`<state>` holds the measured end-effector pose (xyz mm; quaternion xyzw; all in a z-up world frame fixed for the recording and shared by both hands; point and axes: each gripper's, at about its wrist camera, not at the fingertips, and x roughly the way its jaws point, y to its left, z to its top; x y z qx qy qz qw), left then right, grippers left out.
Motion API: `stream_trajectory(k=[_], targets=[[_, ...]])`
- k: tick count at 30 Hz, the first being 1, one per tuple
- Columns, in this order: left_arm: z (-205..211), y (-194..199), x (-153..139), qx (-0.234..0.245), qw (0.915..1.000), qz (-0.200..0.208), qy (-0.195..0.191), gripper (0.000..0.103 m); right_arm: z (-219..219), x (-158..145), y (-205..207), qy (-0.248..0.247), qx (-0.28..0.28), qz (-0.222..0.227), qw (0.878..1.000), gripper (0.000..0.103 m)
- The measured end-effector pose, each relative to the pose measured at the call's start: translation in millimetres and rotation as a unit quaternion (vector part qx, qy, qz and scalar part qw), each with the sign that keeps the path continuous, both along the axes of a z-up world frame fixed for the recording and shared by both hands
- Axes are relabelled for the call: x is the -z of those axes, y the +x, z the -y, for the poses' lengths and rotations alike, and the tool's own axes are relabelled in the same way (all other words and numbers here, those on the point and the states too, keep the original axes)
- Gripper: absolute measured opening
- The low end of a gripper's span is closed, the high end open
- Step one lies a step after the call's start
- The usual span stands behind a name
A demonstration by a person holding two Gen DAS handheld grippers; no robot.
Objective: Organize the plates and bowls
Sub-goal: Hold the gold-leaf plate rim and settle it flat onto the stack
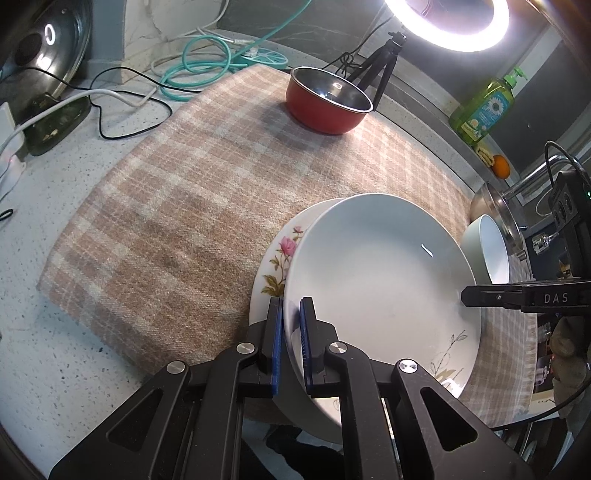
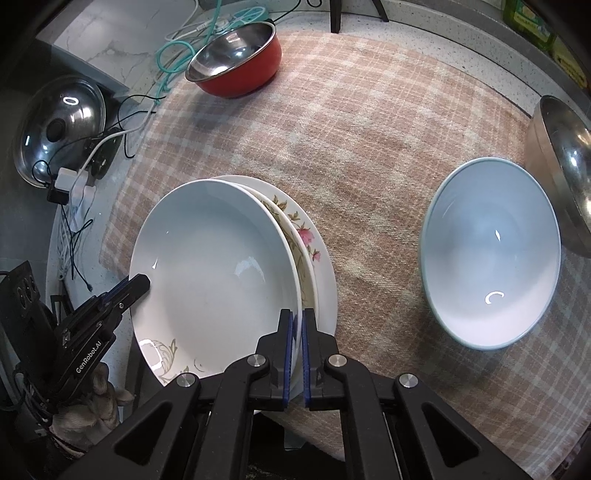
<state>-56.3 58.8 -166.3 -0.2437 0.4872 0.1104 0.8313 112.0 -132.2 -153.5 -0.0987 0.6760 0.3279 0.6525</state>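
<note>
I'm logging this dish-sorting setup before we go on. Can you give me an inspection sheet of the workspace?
Surface: speckled counter under a plaid cloth.
Job's things: white plate held above the floral plate; pale blue bowl apart on the cloth; red bowl at the far edge.
Clutter: steel bowl beside the blue bowl; pot lid; soap bottle; orange.
Grippers: left gripper and right gripper both clamp the white plate's rim, on opposite sides.
Cables: teal hose, black and white cords at the back.
Surroundings: ring light on a tripod.
</note>
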Motion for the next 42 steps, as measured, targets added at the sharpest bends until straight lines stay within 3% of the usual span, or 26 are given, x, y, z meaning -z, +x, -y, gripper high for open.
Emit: stream_trajectory(k=[12, 42], targets=[[0.7, -0.2, 2.5, -0.001, 1.0, 0.001, -0.006, 0.008, 12.4, 2.6, 5.0, 0.031, 0.025, -0.018, 0.999, 0.005], [-1.2, 2.1, 4.7, 0.003, 1.0, -0.002, -0.009, 0.009, 11.1, -4.6, 2.5, 0.017, 0.016, -0.001, 1.0, 0.008]])
